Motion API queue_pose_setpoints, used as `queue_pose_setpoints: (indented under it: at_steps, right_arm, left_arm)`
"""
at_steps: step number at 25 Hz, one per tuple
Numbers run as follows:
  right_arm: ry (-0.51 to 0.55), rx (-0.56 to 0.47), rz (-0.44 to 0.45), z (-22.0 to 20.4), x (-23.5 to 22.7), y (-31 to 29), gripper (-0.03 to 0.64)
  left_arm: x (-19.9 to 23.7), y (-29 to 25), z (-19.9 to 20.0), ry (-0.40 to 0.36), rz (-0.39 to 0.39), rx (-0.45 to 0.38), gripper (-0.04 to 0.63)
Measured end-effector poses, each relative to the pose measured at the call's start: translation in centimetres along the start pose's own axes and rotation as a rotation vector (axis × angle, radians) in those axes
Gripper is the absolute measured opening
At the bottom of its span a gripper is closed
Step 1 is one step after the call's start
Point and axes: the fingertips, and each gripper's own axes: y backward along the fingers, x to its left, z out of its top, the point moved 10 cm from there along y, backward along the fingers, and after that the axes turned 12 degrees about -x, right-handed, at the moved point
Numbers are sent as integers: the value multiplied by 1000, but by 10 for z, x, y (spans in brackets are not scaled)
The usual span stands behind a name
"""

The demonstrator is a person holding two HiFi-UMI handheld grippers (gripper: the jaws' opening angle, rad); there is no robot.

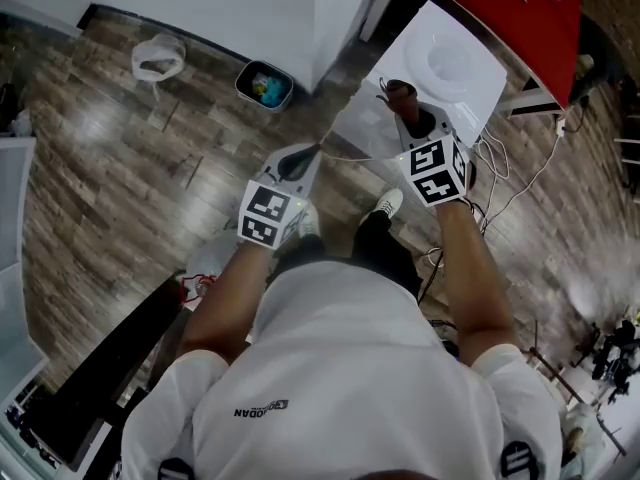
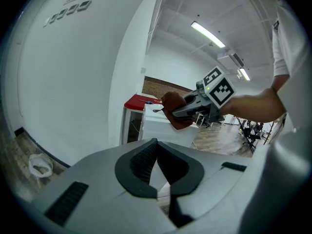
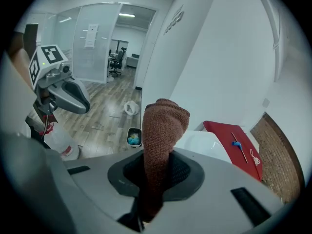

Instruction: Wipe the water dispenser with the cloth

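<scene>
Shirt: nearest to me, the person's white shirt fills the bottom of the head view, with both forearms reaching out from it.
Bag: a white bag lies on the wooden floor at far left.
Bin: a small dark bin stands against the white wall, right of the bag, with coloured scraps inside.
Left gripper: the left gripper is held over the floor. In its own view I see the jaw tips clenched together with nothing between them.
Right gripper: the right gripper is raised near the dispenser's near-left corner, grasping the cloth. Its own view shows both jaws clamped on it.
Cloth: the brown knitted cloth stands up out of the right gripper's jaws. I cannot tell whether it touches the dispenser.
Water dispenser: the white water dispenser stands at far right, just beyond the cloth.
Worktop: a red worktop sits just beyond the dispenser, with a blue item and a white cord on it.
</scene>
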Motion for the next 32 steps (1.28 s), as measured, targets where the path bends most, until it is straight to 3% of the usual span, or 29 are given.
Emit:
queue_pose_setpoints:
  at_steps: [13,24,32]
  right_arm:
    - [77,105,68,-14,30,-63,54]
    - [126,248,166,-89,90,-143,54]
    - [99,315,210,-144,114,-194,54]
  left_arm:
    - [15,6,-6,24,49,-2,-8]
    - [16,1,-17,38,45,23,-8]
    - [15,0,-32,70,70,59,-8]
